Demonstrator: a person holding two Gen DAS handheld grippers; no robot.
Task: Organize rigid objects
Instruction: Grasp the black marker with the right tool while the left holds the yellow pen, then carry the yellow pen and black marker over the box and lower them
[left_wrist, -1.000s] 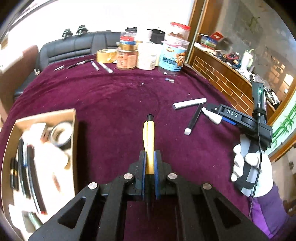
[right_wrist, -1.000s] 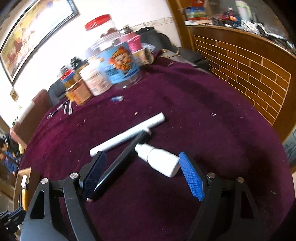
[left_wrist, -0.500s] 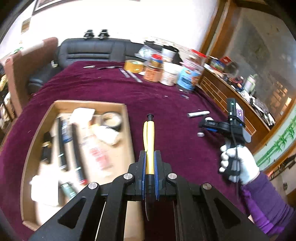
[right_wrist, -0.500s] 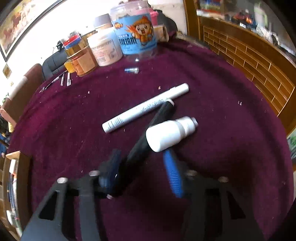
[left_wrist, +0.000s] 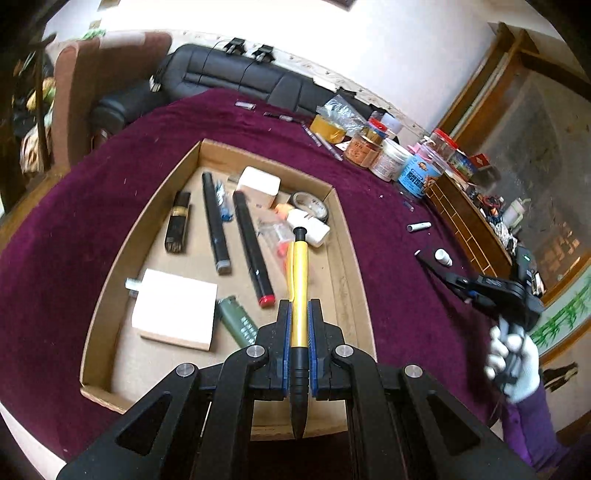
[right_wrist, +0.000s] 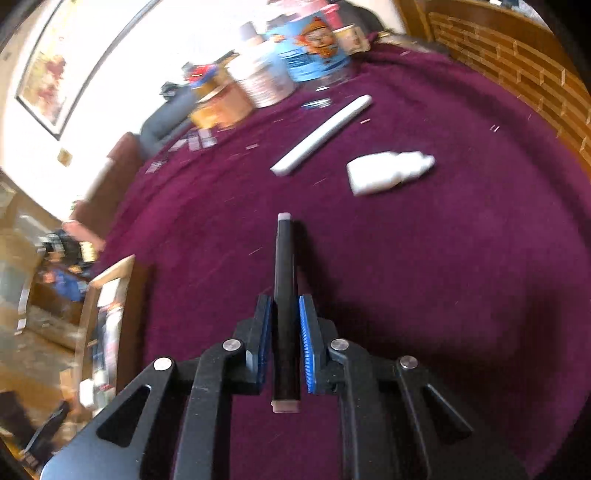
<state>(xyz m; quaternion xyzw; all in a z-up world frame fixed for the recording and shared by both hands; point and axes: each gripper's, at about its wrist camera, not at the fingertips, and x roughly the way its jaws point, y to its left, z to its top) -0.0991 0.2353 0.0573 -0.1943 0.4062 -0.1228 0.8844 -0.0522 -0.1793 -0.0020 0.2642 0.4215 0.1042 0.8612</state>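
Two pens, one in each claw. My left gripper (left_wrist: 298, 332) is clamped on the yellow pen (left_wrist: 297, 280), which runs straight out between the pads and hangs over the cardboard box (left_wrist: 345, 243). My right gripper (right_wrist: 284, 332) is clamped on the black marker (right_wrist: 284, 266), above the purple cloth (right_wrist: 443, 277), with the white bottle (right_wrist: 384, 173) and white marker (right_wrist: 321, 134) lying well ahead.

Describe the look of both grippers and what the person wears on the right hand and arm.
Both grippers are black, with angular arms that have triangular cut-outs and round silver pivot pins. The left gripper and the right gripper each carry ribbed blue pads on their fingers. In the left wrist view, the right hand wears a white glove and a purple sleeve.
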